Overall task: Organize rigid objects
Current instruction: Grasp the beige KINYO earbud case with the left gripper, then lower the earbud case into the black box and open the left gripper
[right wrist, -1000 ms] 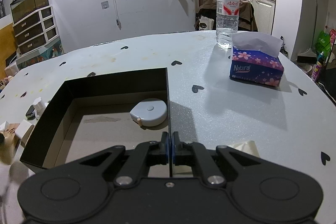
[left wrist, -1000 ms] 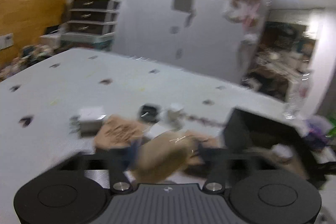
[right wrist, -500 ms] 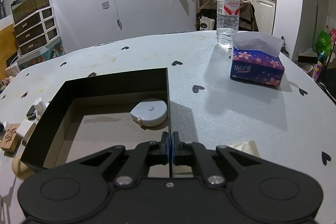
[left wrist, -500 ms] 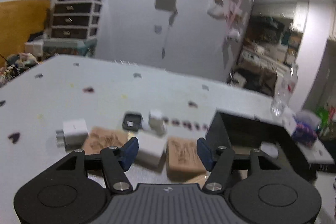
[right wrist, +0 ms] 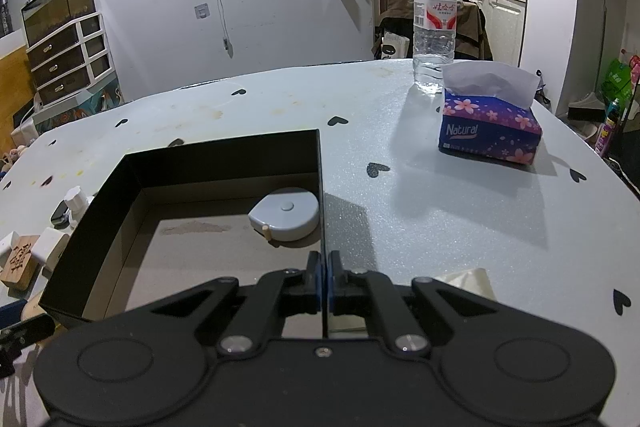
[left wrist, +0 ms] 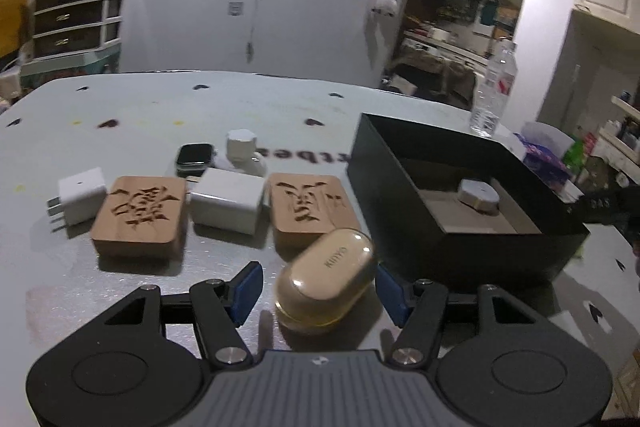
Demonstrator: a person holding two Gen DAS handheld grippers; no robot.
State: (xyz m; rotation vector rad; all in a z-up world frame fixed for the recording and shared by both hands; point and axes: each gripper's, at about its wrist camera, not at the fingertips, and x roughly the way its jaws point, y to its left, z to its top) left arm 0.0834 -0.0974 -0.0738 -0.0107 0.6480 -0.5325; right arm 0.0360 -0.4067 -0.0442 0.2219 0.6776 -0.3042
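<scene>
My left gripper (left wrist: 318, 289) is open, its blue pads on either side of a gold earbud case (left wrist: 326, 281) that lies on the table. Behind it lie two carved wooden blocks (left wrist: 140, 217) (left wrist: 310, 209), two white chargers (left wrist: 226, 201) (left wrist: 78, 199), a smartwatch (left wrist: 194, 157) and a small white bottle (left wrist: 242, 149). The black box (left wrist: 460, 247) stands to the right with a white tape measure (left wrist: 478, 195) inside. My right gripper (right wrist: 324, 283) is shut on the box's right wall (right wrist: 321, 187); the tape measure (right wrist: 286, 213) lies just beyond it.
A water bottle (right wrist: 434, 23) and a blue tissue pack (right wrist: 490, 127) stand at the table's far right. A beige scrap (right wrist: 466, 281) lies by my right gripper. A drawer unit (right wrist: 68, 59) stands beyond the table's left edge.
My left gripper has drawn back and settled lower, so the gold earbud case now sits between its open pads. The right gripper has kept still on the box wall.
</scene>
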